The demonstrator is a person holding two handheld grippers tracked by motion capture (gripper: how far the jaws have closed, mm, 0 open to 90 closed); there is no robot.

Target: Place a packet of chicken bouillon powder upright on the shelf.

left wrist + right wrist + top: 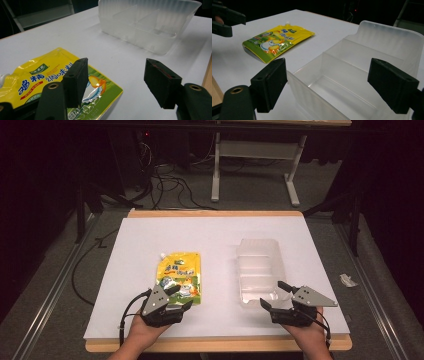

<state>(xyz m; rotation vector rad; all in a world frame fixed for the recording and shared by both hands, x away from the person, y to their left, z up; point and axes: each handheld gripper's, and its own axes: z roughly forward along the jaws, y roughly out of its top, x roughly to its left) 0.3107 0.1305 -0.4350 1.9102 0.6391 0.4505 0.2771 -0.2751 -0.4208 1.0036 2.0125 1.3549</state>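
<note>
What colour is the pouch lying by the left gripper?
The pouch is yellow with a green lower part and blue lettering; the left gripper view shows it best.

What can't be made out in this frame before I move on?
- Yellow pouch: its near corner, high view, hidden by the left gripper.
- Pouch print: too small, high view.
- Clear divided tray: near end cut off, right gripper view.
- Pouch spout: cut off, left gripper view.

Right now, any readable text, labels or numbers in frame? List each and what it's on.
"鸡精调味料": large blue characters on the front of the yellow pouch.
"23": digits at the pouch's lower edge; the rest of that line is too small to read.
Green logo patch at the pouch's top: too blurred to read.
Clear plastic tray: no text.
</note>
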